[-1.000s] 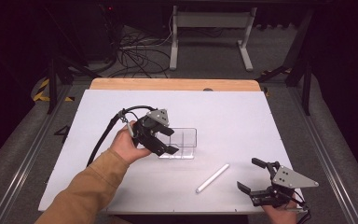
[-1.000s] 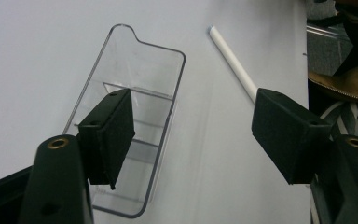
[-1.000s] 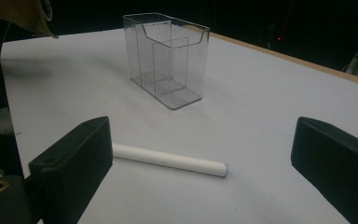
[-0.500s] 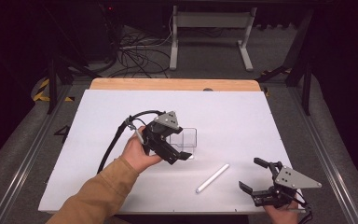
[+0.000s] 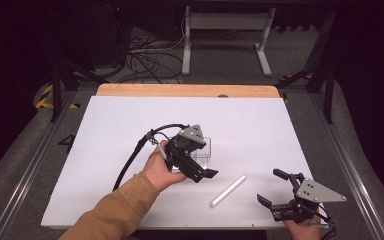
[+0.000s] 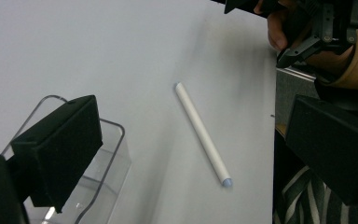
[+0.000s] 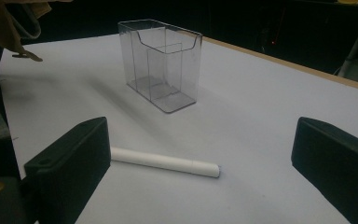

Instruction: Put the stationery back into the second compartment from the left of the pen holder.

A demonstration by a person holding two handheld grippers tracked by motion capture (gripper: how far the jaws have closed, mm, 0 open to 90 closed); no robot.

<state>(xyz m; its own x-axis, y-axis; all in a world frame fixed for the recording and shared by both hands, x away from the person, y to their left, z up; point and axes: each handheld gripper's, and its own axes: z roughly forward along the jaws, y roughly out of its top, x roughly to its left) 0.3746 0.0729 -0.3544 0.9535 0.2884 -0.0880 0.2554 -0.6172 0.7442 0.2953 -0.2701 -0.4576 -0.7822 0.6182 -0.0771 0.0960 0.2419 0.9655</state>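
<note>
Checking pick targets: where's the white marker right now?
In the high view the white marker lies flat on the white table, front right of centre, between the clear box and the right gripper.

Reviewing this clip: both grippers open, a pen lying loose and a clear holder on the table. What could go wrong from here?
The left gripper hangs right by the clear holder; this light, upright box could tip or slide if bumped. The white pen is round and lies flat, so it may roll from closing jaws. The right gripper sits near the table edge, where the pen could roll off.
</note>
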